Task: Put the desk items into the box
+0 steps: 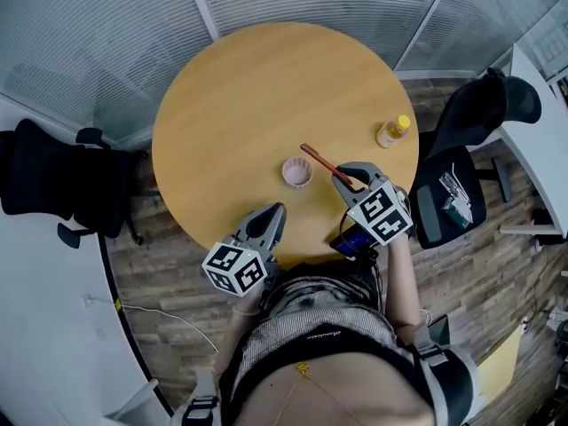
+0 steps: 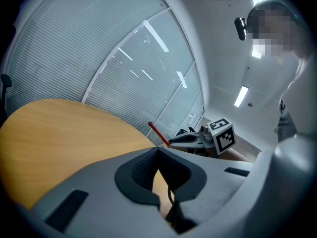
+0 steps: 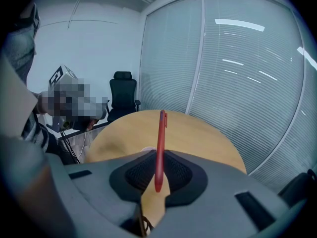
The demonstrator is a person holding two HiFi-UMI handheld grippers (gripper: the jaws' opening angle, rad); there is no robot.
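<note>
My right gripper (image 1: 344, 177) pinches one red pen (image 3: 160, 148) between its pads, over the round table's (image 1: 240, 96) near edge. My left gripper (image 1: 273, 213) sits at that same edge, fingers pressed together, nothing between. On the table: one pink cup (image 1: 297, 172) just beside the pen's tip, one yellow-capped bottle (image 1: 393, 131) near the right rim. Bare wood spreads across the far half.
</note>
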